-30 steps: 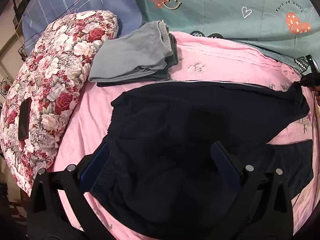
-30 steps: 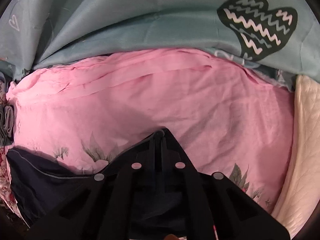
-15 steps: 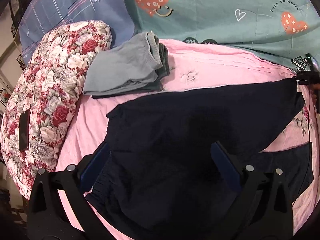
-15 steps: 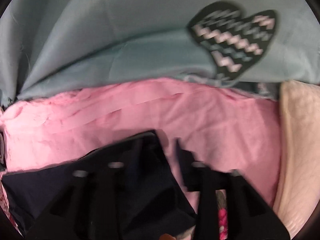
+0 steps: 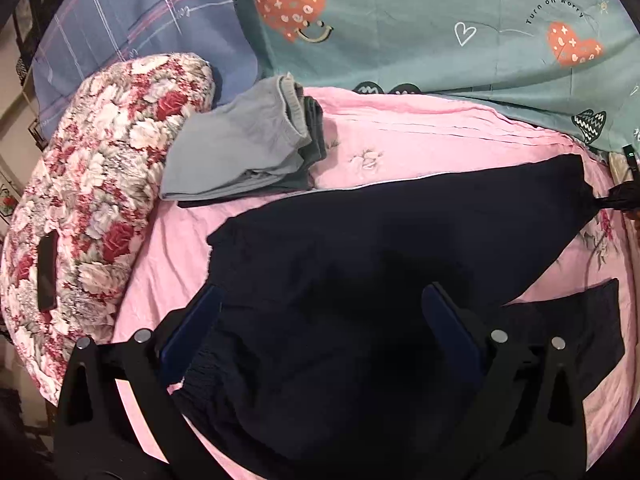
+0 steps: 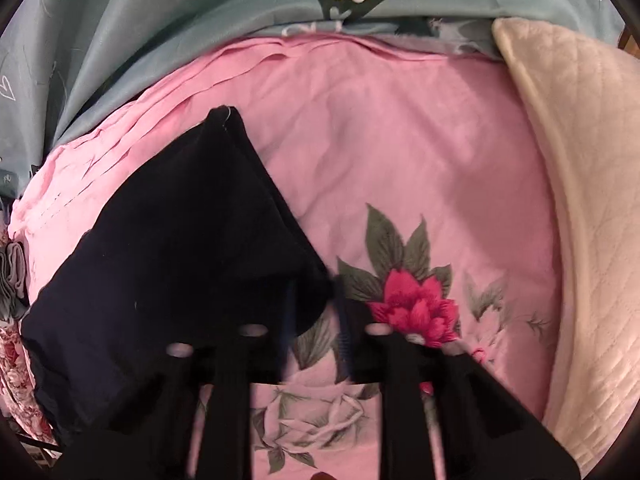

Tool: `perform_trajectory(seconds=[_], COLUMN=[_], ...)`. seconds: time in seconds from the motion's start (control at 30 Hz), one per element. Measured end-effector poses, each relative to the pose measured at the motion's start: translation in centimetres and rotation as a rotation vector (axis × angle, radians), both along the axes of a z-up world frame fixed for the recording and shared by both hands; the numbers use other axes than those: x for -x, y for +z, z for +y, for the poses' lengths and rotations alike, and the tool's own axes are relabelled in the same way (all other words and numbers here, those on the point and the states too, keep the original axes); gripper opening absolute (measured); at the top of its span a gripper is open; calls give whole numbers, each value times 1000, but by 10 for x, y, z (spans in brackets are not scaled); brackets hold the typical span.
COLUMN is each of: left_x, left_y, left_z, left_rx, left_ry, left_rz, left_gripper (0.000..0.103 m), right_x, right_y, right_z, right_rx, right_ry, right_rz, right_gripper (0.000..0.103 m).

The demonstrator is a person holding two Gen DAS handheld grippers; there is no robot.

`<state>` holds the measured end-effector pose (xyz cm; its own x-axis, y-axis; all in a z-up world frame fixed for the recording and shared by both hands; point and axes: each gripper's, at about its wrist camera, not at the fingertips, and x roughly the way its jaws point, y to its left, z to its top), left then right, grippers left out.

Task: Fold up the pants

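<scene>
Dark navy pants [image 5: 360, 272] lie spread on the pink bedsheet [image 5: 420, 136], waistband near me, one leg stretched toward the right. My left gripper [image 5: 320, 320] is open just above the waist area, its blue-padded fingers [image 5: 192, 324] wide apart, holding nothing. In the right wrist view the pant leg end [image 6: 192, 248] lies on the sheet beside my right gripper [image 6: 316, 312], which is open with the cloth against its left finger. That gripper also shows at the far right of the left wrist view [image 5: 618, 196].
A folded grey garment stack [image 5: 244, 148] sits at the back left. A floral quilt [image 5: 88, 200] with a dark phone [image 5: 47, 272] on it lies left. A teal heart-print sheet [image 5: 440, 28] hangs behind. A cream blanket [image 6: 580, 200] lies right.
My right gripper went from shut on the pant leg end to open, and the leg end now lies on the sheet. The leg has been drawn farther right. My left gripper stayed open.
</scene>
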<state>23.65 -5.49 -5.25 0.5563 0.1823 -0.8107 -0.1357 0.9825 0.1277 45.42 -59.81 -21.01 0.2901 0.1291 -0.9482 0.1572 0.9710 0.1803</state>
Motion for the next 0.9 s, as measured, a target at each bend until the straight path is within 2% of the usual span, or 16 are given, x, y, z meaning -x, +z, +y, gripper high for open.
perform_trajectory(seconds=[0.13, 0.17, 0.2, 0.23, 0.33, 0.4, 0.47, 0.5, 0.53, 0.57, 0.6, 0.7, 0.9], left_x=[9, 11, 12, 14, 24, 32, 44, 51, 57, 66, 73, 90, 103], left_y=[6, 6, 5, 4, 3, 3, -4, -9, -15, -24, -32, -51, -104], left_z=[10, 13, 15, 19, 33, 44, 63, 72, 78, 88, 94, 97, 83], left_rx=[-5, -8, -12, -18, -60, -79, -100, -102, -102, -99, -90, -87, -78], left_ry=[32, 40, 49, 59, 94, 107, 136, 148, 159, 173, 177, 158, -27], left_rz=[-19, -21, -21, -17, -19, -28, -22, -16, -5, 17, 27, 46, 71], left_gripper=[101, 101, 101, 101, 101, 101, 101, 101, 101, 101, 101, 101, 100], right_x=[18, 24, 28, 30, 39, 58, 87, 103, 127, 144, 152, 196, 264], right_y=[29, 30, 27, 18, 12, 32, 54, 63, 73, 76, 77, 52, 11], right_z=[-26, -32, -37, -45, -62, -60, -40, -30, -20, 11, 22, 48, 84], right_rx=[17, 55, 187, 226, 124, 75, 27, 28, 18, -3, -13, -26, 27], right_ry=[-48, -76, -107, -115, -161, -144, -50, -17, 33, 94, 129, 181, 239], right_rz=[-34, -35, -24, -8, -31, -107, -158, -176, -198, -204, -195, -133, -84], right_gripper=[4, 0, 0, 0, 0, 12, 57, 63, 64, 64, 64, 64, 56])
